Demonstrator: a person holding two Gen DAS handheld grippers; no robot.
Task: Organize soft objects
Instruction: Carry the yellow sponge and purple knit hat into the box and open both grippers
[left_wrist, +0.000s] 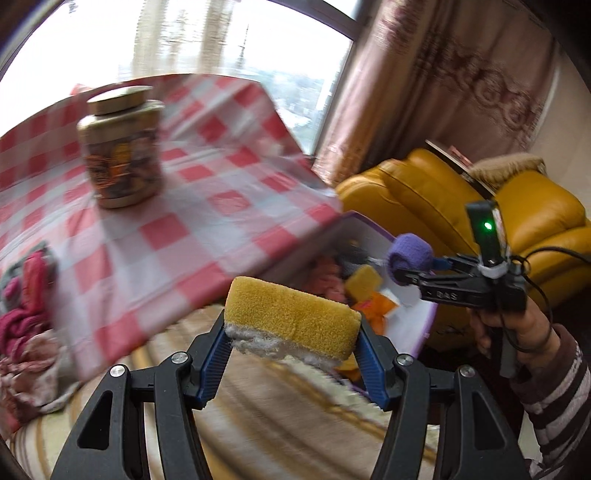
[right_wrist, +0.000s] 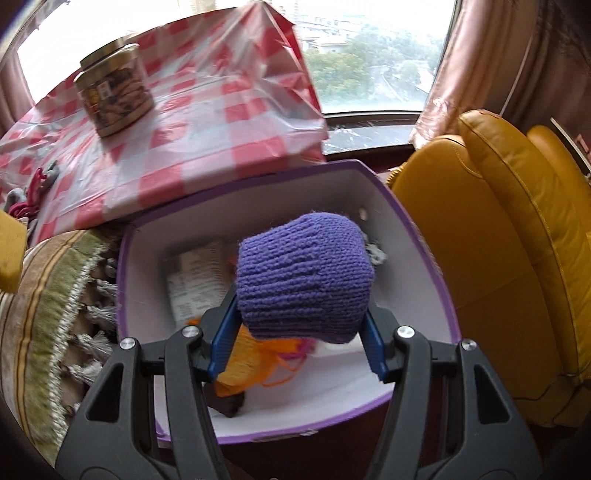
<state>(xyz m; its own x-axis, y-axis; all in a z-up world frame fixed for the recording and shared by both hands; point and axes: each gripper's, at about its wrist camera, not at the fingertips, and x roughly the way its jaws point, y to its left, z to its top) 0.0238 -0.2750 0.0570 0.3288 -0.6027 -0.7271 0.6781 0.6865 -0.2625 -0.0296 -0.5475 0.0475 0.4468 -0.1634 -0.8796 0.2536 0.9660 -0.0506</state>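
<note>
Checked worktop (right_wrist: 192, 162) by a window (right_wrist: 369, 55), one jar (right_wrist: 112, 96); left tool (left_wrist: 291, 334) grips one sponge (left_wrist: 291, 317), right tool (right_wrist: 301, 332) one knit piece (right_wrist: 304, 277) over one box (right_wrist: 424, 266).

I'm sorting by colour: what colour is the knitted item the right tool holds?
Purple; the knitted item shows best in the right wrist view.

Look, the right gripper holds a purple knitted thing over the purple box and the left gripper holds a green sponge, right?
Not quite: the spongy block in the left gripper is yellow with a white underside, not green, as the left wrist view shows. The rest stands: the right gripper holds the purple knitted piece over the purple-rimmed box.
</note>
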